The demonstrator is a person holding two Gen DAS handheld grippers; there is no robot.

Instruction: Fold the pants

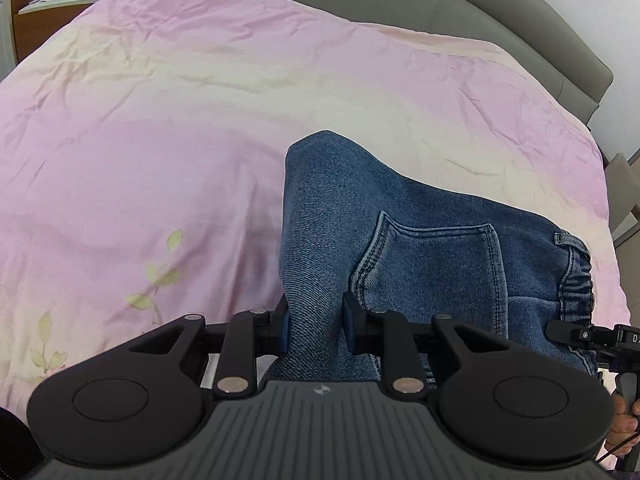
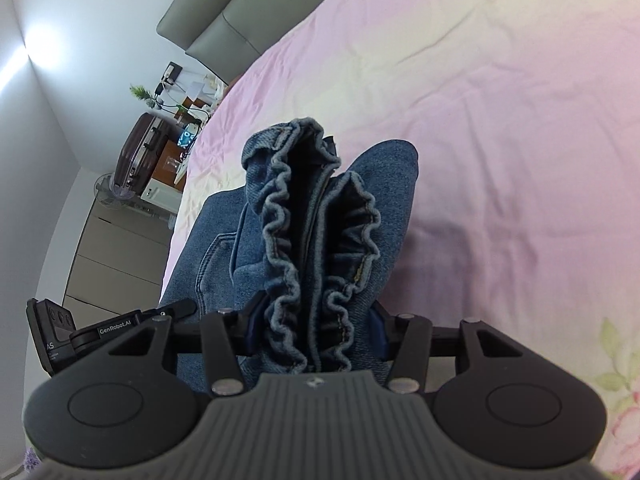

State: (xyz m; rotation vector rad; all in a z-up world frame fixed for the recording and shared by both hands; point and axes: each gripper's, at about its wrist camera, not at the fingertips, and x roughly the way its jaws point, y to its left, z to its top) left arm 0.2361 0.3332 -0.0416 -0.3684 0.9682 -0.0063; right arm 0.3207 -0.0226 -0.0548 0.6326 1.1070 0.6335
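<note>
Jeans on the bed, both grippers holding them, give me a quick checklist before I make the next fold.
1. Left hand-held gripper clamped on jeans: ok.
2. Right hand-held gripper clamped on elastic waistband: ok.
3. Waistband layers aligned: not ok, bunched and ruffled.
4. Back pocket lying flat: ok.
5. Pink duvet bare ahead of the jeans for laying down: ok.
6. Leg ends even: cannot tell, out of view.

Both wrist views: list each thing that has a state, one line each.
left tool: shut on a fold of the jeans.
right tool: shut on the gathered elastic waistband.
jeans: bunched and held up above the bed, not laid flat.
back pocket: facing the left camera.
pink bedspread: spread out, lightly wrinkled.
</note>
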